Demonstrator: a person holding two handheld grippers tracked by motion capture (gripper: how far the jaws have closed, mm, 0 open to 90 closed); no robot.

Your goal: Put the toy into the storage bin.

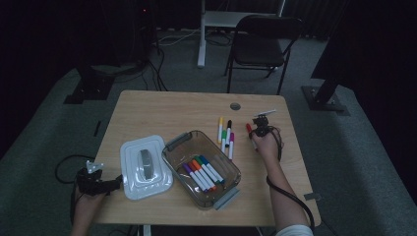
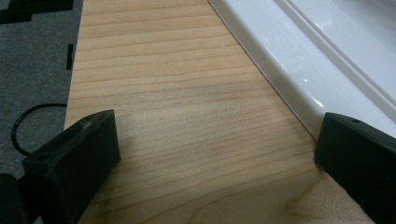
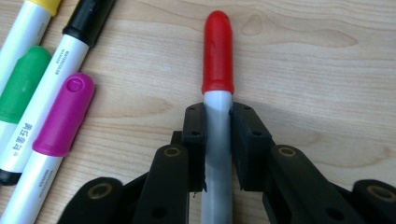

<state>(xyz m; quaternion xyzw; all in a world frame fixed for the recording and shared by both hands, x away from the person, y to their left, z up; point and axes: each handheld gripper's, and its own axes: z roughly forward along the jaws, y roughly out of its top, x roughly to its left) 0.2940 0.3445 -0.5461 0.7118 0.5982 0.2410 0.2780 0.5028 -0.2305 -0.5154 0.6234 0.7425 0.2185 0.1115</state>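
While the right tongs [image 3: 217, 135] are pinching the red marker [image 3: 217, 56] on the table [image 1: 147, 110], pickup looks underway; next comes lifting it toward the clear bin [image 1: 173, 164]. Left tongs [image 2: 215, 158] are hanging spread beside the white lid [image 2: 299, 60].

Bare table [image 1: 162, 110] beyond lid [image 1: 145, 167]; marker row [image 1: 225, 136] crowds clear bin [image 1: 201, 167].

Right tool [image 1: 256, 129] on the red marker [image 1: 251, 133] — left tool [image 1: 112, 183] beside the white lid [image 1: 157, 184]
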